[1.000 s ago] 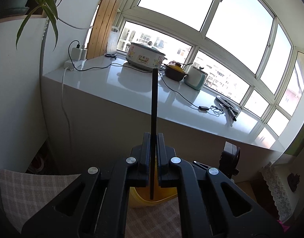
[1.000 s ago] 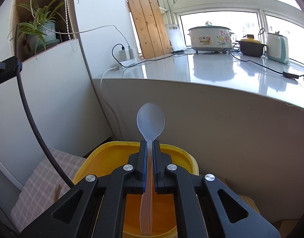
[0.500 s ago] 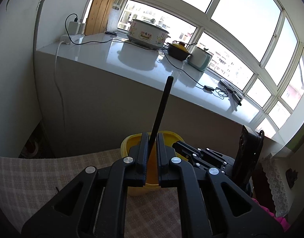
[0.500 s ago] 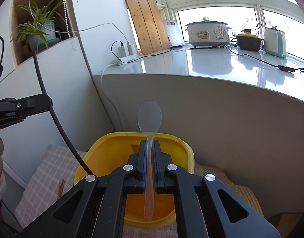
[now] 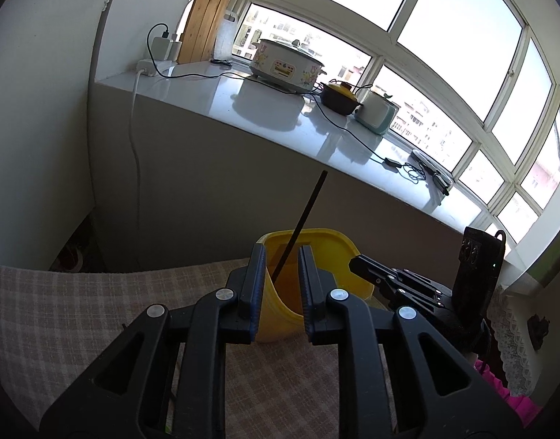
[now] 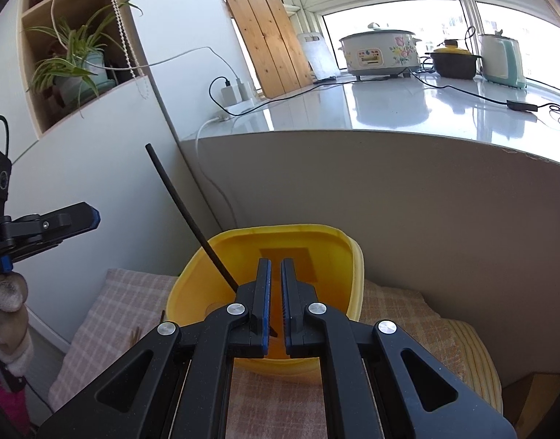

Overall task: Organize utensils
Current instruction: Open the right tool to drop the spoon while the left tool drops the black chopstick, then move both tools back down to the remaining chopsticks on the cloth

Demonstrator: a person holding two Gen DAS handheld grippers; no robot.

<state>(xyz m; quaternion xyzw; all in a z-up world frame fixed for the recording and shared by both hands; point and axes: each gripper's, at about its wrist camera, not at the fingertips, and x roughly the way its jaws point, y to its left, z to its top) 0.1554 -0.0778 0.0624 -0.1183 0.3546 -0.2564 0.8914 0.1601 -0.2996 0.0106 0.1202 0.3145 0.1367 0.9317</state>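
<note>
A yellow plastic tub stands on a checked cloth; it also shows in the right wrist view. A thin black utensil handle leans inside the tub, free of my fingers, and shows in the right wrist view too. My left gripper is open just behind the tub's near rim, with nothing in it. My right gripper hovers over the tub with its jaws slightly parted and nothing between them. The translucent spoon is not visible. The right gripper also appears in the left wrist view.
The checked cloth covers the surface under the tub. A grey ledge wall rises right behind it, with a rice cooker, a pot, a kettle and cables on top. A shelf with a plant is at the left.
My left gripper opened and let go of the black utensil, which now leans in the tub. My right gripper released the translucent spoon; it is gone from between the jaws.
</note>
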